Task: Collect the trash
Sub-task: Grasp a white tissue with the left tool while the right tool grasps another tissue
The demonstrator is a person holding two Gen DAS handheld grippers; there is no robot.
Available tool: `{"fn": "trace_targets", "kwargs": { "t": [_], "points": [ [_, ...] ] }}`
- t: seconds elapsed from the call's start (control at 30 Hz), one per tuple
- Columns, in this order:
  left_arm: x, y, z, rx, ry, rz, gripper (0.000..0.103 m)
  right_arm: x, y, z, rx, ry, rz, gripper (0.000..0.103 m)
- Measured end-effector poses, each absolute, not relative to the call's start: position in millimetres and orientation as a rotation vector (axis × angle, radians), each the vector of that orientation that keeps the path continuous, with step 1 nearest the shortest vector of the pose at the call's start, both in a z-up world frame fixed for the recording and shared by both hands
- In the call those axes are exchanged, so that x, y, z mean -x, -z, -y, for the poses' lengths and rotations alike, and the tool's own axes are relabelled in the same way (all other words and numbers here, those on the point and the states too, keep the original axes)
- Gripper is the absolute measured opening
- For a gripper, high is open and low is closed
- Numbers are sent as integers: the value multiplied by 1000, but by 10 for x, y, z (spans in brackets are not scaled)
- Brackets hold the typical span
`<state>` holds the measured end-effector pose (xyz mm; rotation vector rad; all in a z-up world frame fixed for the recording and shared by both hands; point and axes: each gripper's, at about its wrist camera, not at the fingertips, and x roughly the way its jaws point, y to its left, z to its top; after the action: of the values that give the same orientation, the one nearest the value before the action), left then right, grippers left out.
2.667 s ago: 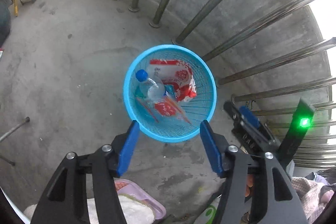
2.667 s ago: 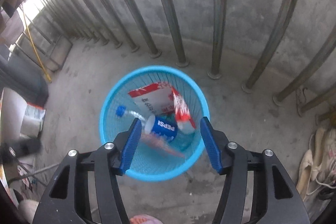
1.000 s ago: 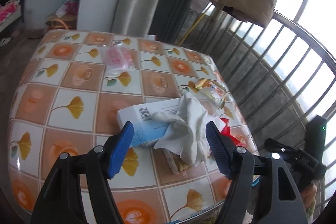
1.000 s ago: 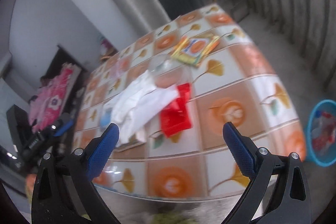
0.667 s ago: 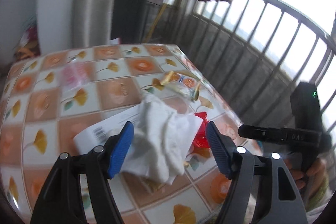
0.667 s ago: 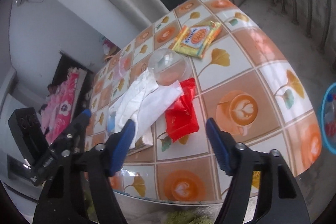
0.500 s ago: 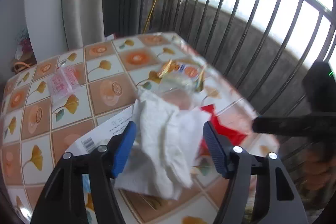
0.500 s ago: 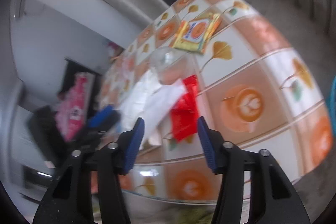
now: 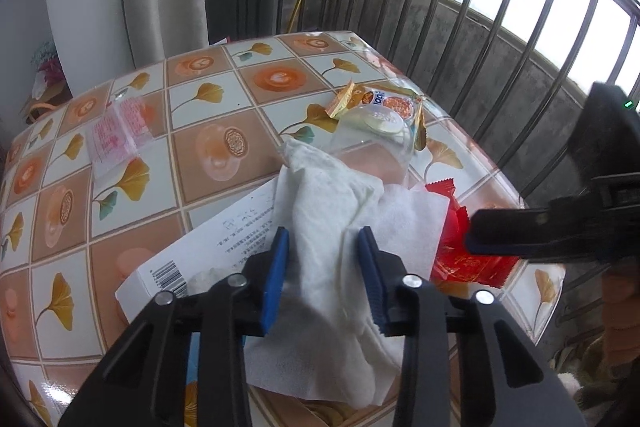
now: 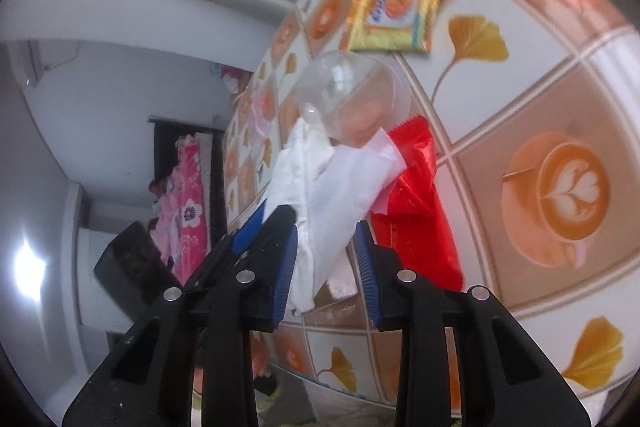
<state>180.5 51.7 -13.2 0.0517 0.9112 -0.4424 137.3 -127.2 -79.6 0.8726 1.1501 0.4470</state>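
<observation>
Both grippers are in over the tabletop [image 9: 240, 79] now, converging on the trash pile near its edge. The left gripper [image 9: 323, 281] has its jaws open, straddling a fold of the white tissue [image 9: 332, 211], which drapes over a white box [image 9: 208, 247]. The right gripper [image 10: 325, 267] comes in from the other side, jaws open too, around the same tissue's edge, with the red wrapper [image 10: 416, 219] just beside its right jaw.

A clear cup [image 9: 372, 139] lies tipped against the tissue, a yellow packet [image 10: 400, 3] behind it, a pink packet [image 9: 116, 139] well apart.

My read: close low on a bunched fold, not a single loose layer, or it slips out. Two grippers on one tissue risks a tear, so one should take the wrapper instead. Both grippers angle down, nearly facing each other.
</observation>
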Motion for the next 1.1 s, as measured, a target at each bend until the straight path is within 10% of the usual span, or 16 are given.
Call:
{"fn": "trace_targets", "kwargs": {
  "t": [0.3, 0.63, 1.1],
  "points": [
    [-1828, 134, -619, 52, 483, -927, 17, -1385, 902, 1314, -947, -447, -1166, 30],
    [-1777, 72, -637, 93, 512, -916, 8, -1339, 917, 1431, -966, -445, -1141, 1],
    [-1680, -279, -931, 181, 486, -830, 8, -1169, 532, 1501, -985, -601, -1002, 0]
  ]
}}
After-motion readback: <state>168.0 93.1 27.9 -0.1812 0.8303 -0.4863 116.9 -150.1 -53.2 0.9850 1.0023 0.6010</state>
